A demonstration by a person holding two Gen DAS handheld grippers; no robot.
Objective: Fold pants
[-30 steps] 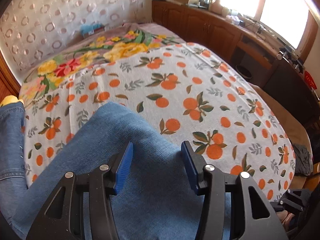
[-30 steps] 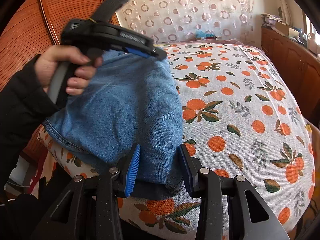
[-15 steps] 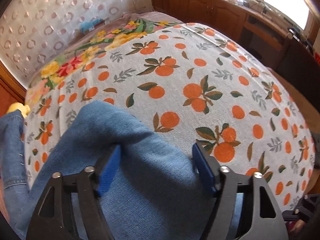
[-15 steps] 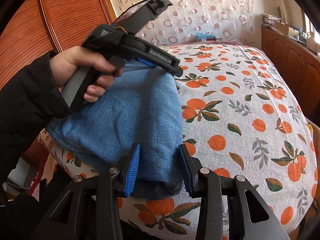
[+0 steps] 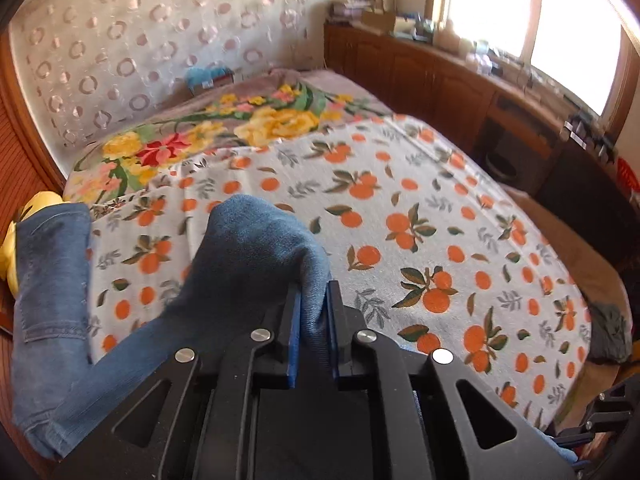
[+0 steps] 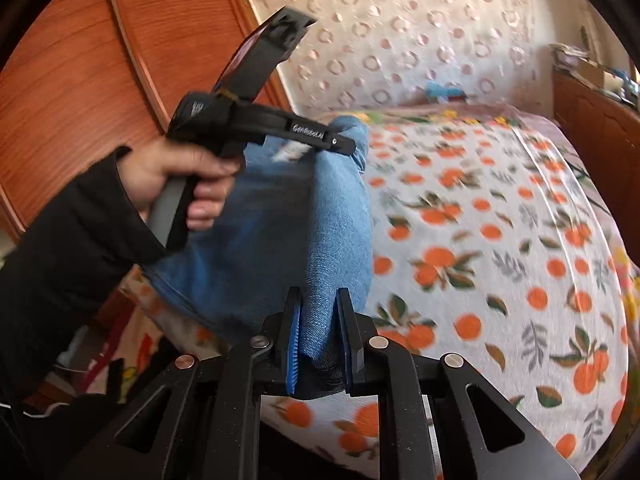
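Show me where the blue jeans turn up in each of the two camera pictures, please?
Left wrist view: the jeans fill the lower left, bunched up into a peak, with a fold pinched in the left hand-held gripper.
Right wrist view: the jeans hang in the centre, from the left hand-held gripper down to the right hand-held gripper.
Shared landmark: the orange-print bedspread.

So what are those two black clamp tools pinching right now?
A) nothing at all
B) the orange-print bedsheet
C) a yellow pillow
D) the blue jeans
D: denim of the blue jeans is bunched between the blue pads of the left gripper, and likewise in the right gripper, both closing on it.
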